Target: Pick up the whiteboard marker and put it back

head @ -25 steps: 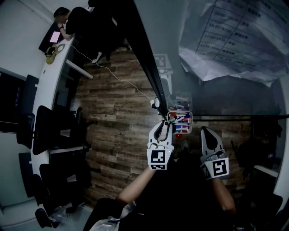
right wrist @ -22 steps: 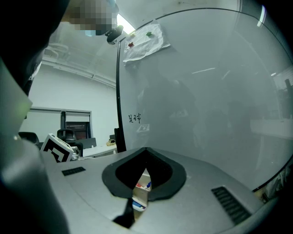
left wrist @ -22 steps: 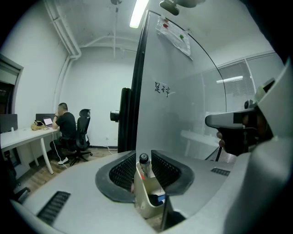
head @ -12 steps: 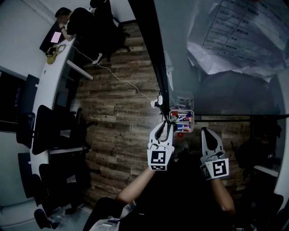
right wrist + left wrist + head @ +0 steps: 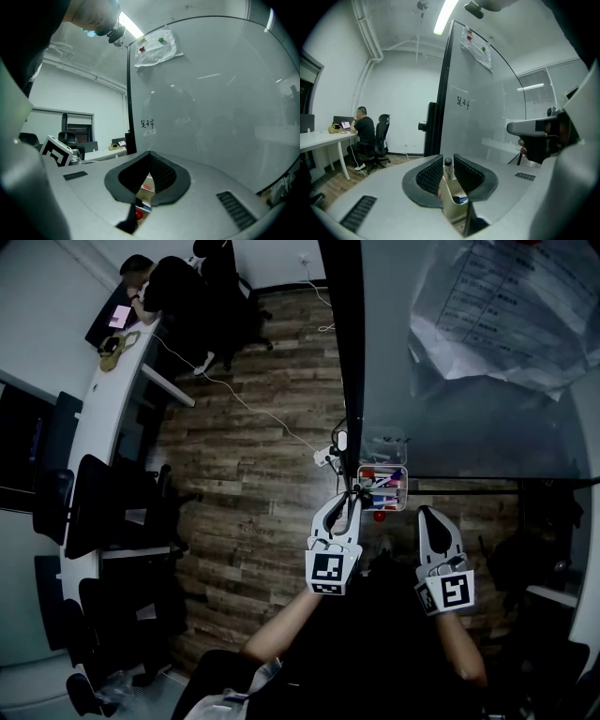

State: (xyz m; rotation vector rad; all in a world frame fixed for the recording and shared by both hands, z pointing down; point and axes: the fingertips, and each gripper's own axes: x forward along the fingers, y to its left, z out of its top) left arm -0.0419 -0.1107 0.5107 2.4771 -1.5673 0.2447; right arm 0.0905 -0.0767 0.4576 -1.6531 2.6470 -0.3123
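Note:
The whiteboard marker [image 5: 448, 170], pale with a black cap, stands upright between the ribbed pads of my left gripper [image 5: 448, 162]. The jaws are closing on it and the pads touch its sides. In the head view the left gripper [image 5: 348, 502] holds the dark marker [image 5: 352, 508] just left of the clear pen box [image 5: 382, 489] fixed to the whiteboard [image 5: 469, 427]. The box [image 5: 451, 199] sits right under the marker, with several coloured pens in it. My right gripper [image 5: 427, 514] hangs to the right of the box, shut and empty, its tips [image 5: 150, 165] meeting.
A crumpled printed sheet [image 5: 511, 310] hangs on the whiteboard [image 5: 211, 93]. The board's black frame [image 5: 349, 352] runs up the picture. Wooden floor lies to the left, with a curved white desk [image 5: 94, 427], office chairs [image 5: 103, 512] and a seated person [image 5: 363, 129].
Both grippers keep their places and the marker stays in the left one. The view has swung, so the board's frame and the pen box sit further right.

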